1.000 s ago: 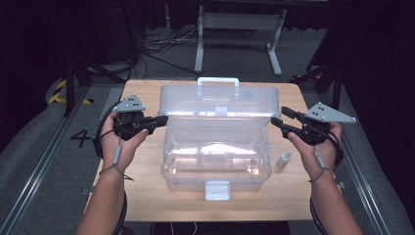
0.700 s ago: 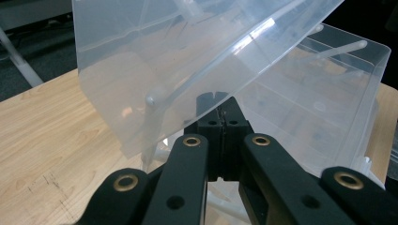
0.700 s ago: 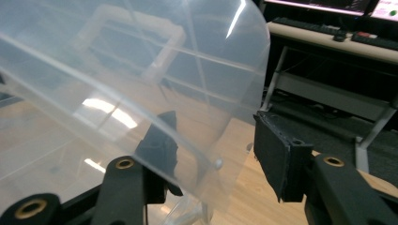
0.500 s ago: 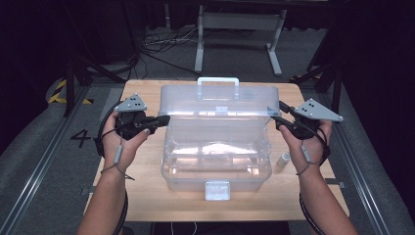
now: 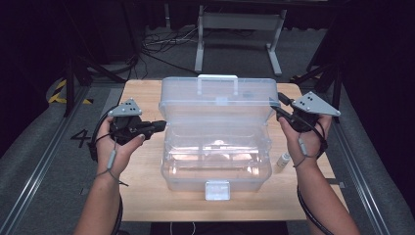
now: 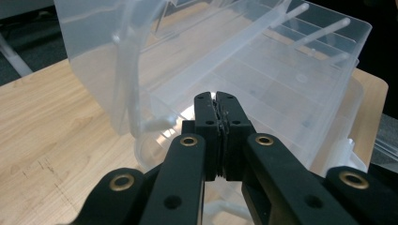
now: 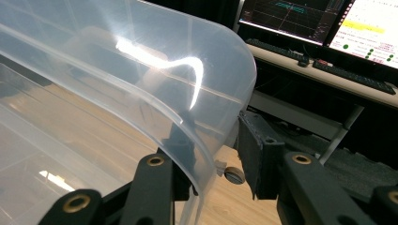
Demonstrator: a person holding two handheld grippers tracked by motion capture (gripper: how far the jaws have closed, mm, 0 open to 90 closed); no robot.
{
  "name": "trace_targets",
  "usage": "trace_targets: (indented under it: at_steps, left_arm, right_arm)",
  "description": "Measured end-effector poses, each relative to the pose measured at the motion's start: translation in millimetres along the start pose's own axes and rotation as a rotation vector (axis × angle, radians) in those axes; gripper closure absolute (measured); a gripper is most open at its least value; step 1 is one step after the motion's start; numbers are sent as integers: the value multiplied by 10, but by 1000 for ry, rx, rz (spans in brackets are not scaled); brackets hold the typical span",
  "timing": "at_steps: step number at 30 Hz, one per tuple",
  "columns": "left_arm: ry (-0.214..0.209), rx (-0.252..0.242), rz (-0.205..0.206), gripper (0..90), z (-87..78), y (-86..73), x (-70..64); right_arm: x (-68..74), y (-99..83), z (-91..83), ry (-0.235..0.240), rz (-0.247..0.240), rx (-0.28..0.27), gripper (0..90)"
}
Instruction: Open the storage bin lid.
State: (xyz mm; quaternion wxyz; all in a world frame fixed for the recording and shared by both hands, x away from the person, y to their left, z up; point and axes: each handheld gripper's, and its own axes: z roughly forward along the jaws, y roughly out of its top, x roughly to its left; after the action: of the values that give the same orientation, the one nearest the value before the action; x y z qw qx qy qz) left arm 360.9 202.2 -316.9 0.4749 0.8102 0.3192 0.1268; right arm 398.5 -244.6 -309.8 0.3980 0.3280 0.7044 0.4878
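A clear plastic storage box [image 5: 215, 161] stands on the wooden table [image 5: 142, 191] with its lid [image 5: 218, 100] raised, handle [image 5: 217, 78] on top. My left gripper [image 5: 159, 126] is shut with nothing in it, its tips just off the box's left side. In the left gripper view the shut jaws [image 6: 216, 101] point at the box wall [image 6: 281, 70]. My right gripper [image 5: 274, 108] is open at the lid's right edge. In the right gripper view the lid's rim [image 7: 117, 70] runs between the parted jaws [image 7: 213, 136], one jaw behind the plastic.
A small white tube [image 5: 282, 160] lies on the table right of the box. The box's front latch [image 5: 217, 190] faces me. A metal stand [image 5: 240, 29] and cables sit on the floor beyond the table. Monitors [image 7: 328, 23] glow behind the right gripper.
My right gripper has moved left and slightly up onto the lid's right edge. The left gripper has hardly shifted.
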Motion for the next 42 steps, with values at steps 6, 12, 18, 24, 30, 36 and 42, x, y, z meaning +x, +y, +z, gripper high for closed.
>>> trace_targets:
  at_steps: [6,12,18,24,30,36,42]
  left_arm:
    - [-33,23,7,863,-39,-72,-78]
    - [-67,38,25,839,-74,-99,-158]
    - [-157,85,100,802,-34,-94,-317]
    - [-254,168,157,782,162,-90,-483]
    - [-281,221,169,757,323,-141,-528]
    - [-302,317,188,750,514,-314,-562]
    - [-353,424,212,704,674,-433,-566]
  right_arm:
    - [-35,31,66,-17,-10,15,711]
    - [-63,60,120,-23,-4,33,726]
    - [-97,91,168,-18,8,51,732]
    - [-131,112,206,-9,23,64,732]
    - [-156,125,232,-2,32,73,733]
    - [-171,142,256,2,37,85,733]
    - [-177,149,267,5,47,91,733]
